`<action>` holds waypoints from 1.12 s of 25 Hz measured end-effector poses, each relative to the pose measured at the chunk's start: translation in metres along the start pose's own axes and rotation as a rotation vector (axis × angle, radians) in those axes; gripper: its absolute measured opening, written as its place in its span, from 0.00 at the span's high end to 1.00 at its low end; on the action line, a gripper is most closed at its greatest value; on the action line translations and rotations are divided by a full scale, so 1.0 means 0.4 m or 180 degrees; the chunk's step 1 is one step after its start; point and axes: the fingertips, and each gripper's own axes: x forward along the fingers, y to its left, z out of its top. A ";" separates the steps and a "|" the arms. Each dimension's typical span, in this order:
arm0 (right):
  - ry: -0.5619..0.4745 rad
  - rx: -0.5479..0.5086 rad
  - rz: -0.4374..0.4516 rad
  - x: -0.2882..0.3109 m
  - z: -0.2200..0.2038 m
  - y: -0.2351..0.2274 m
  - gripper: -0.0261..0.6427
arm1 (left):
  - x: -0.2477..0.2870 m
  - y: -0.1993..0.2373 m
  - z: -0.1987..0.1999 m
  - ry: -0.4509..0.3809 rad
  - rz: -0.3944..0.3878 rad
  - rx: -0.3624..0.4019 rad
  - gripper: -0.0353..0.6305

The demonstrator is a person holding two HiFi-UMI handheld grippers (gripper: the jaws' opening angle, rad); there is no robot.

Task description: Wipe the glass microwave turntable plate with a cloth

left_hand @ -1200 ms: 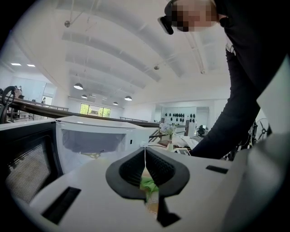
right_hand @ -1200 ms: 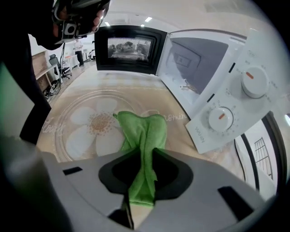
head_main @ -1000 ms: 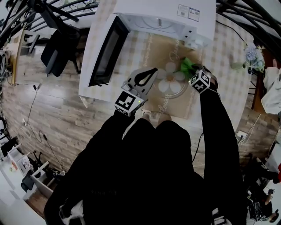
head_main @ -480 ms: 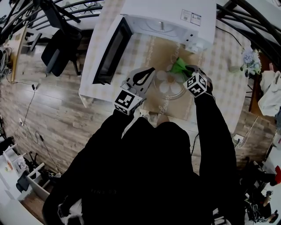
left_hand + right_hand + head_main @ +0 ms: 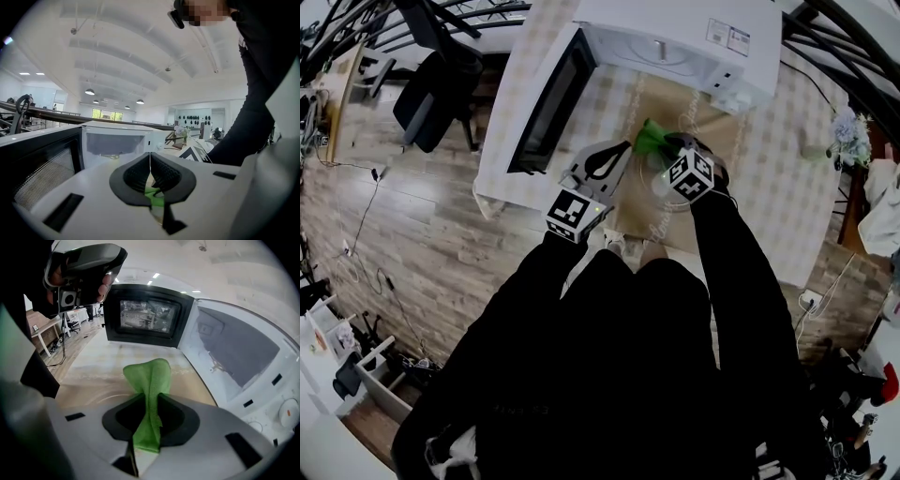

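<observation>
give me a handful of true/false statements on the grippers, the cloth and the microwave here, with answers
1. The right gripper has its jaws shut on a green cloth. True.
2. The microwave door is closed. False: it stands swung open, and the cavity of the microwave is exposed.
3. The left gripper holds the cloth. False: the cloth is in the right gripper.
4. The left gripper's jaws are spread wide apart. False: they are together.
5. A beige mat lies on the table in front of the microwave. True.
</observation>
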 end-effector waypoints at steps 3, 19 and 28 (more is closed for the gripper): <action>-0.0003 -0.0080 0.0075 0.036 0.030 0.019 0.82 | -0.010 0.013 -0.012 0.0025 0.0046 -0.0023 0.91; 0.0109 -0.0200 0.0301 0.154 0.055 0.068 0.82 | -0.057 0.039 -0.045 0.0090 0.0214 -0.0150 0.91; 0.0258 -0.0180 0.0343 0.128 0.005 0.059 0.83 | -0.026 0.019 -0.038 0.0088 0.0124 -0.0139 0.91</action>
